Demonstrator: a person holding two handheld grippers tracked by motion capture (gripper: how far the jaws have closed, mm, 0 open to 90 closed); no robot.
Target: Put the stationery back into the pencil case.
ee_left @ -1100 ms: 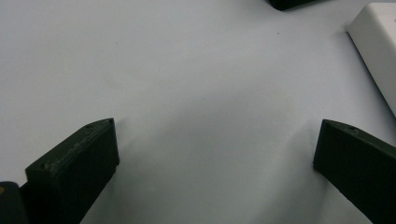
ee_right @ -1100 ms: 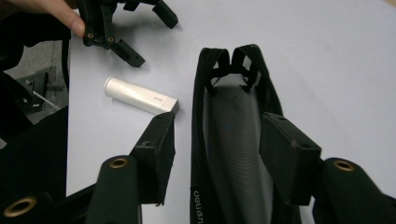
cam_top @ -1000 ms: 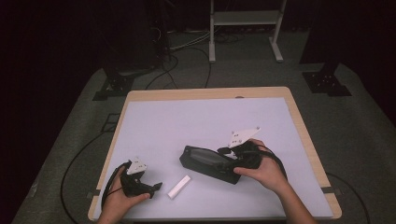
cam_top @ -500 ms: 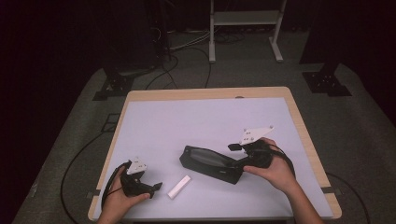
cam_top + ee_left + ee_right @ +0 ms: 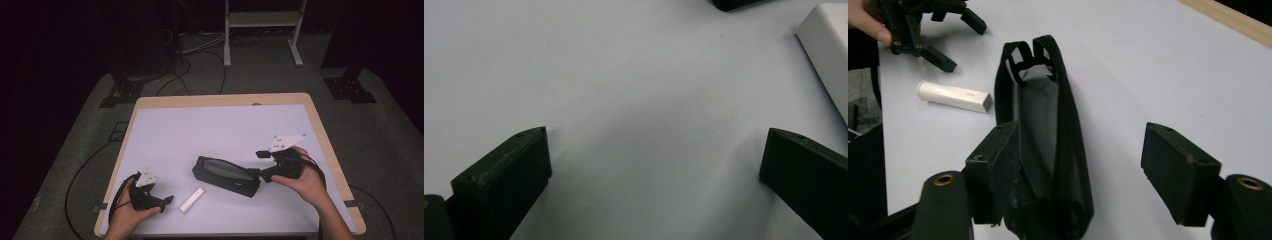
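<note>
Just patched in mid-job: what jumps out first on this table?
A long black pouch lies slantwise on the pale table, toward the near edge. The right gripper sits at its right end with jaws that have just been opening, one beside the pouch's edge and not pressing on it. A small white stick lies left of the pouch, near the open left gripper.

The far half of the worktop (image 5: pixel 220 120) lies bare, giving open passage across it. Nearer the person, a black pouch (image 5: pixel 226 175) lies slantwise in the middle, with a small white stick (image 5: pixel 192 200) just beside it on the left. Bare surface separates the stick from the left hand-held gripper (image 5: pixel 167 200).
</note>
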